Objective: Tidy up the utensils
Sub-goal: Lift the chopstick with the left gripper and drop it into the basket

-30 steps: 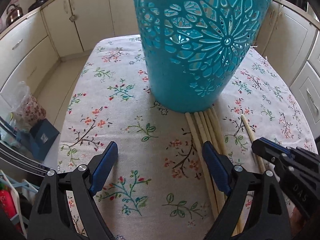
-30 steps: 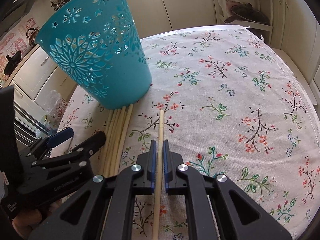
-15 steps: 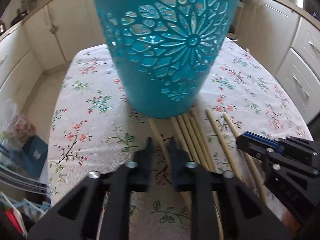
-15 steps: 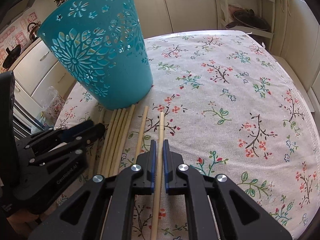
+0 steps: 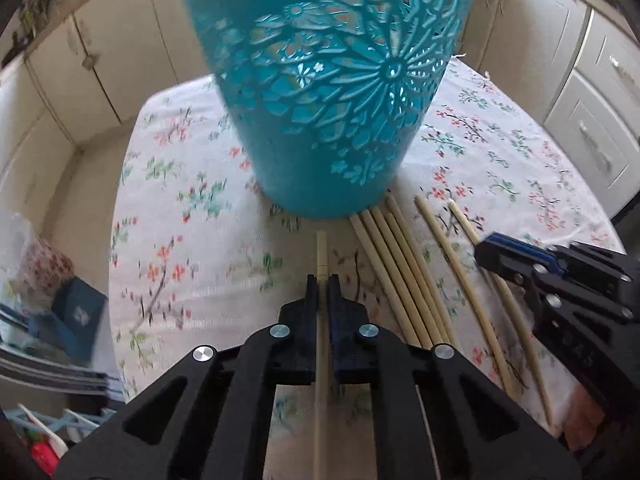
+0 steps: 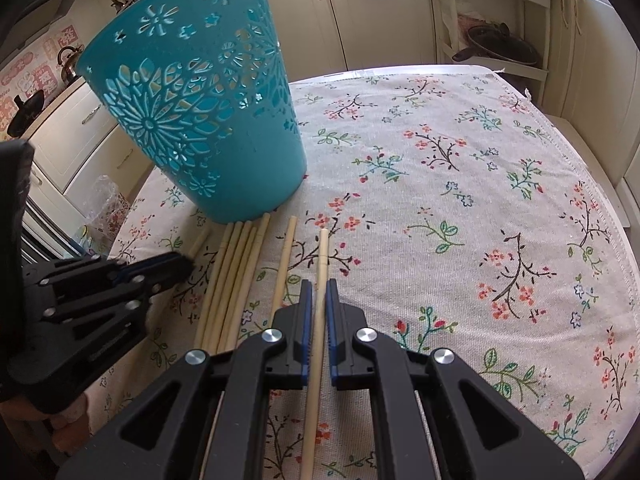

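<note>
Both tools are gripping at once: the left gripper (image 5: 322, 280) is clamping one chopstick (image 5: 321, 252) between its closed jaws, and the right gripper (image 6: 316, 286) is clamping another chopstick (image 6: 322, 256) the same way, each stick running back along the fingers and poking out toward the teal basket (image 6: 208, 112). The step in hand appears to be the pick-up of a stick in each gripper, ahead of dropping them into the basket. The basket is standing upright toward the far left of the table, on the floral tablecloth (image 6: 460, 200), and its perforated wall is filling most of the left wrist view. The loose bundle of chopsticks (image 6: 236, 276) is lying side by side on the cloth with tips just at the basket's foot, between the two grippers, and a single stray stick (image 6: 286, 260) is lying just beside the right gripper's stick. The left view is blurred, so I cannot tell whether its stick is already clear of the cloth. The next move is calling for a lift well above the basket's rim, a tilt toward upright, and a release over the opening, without knocking the light basket over.
</note>
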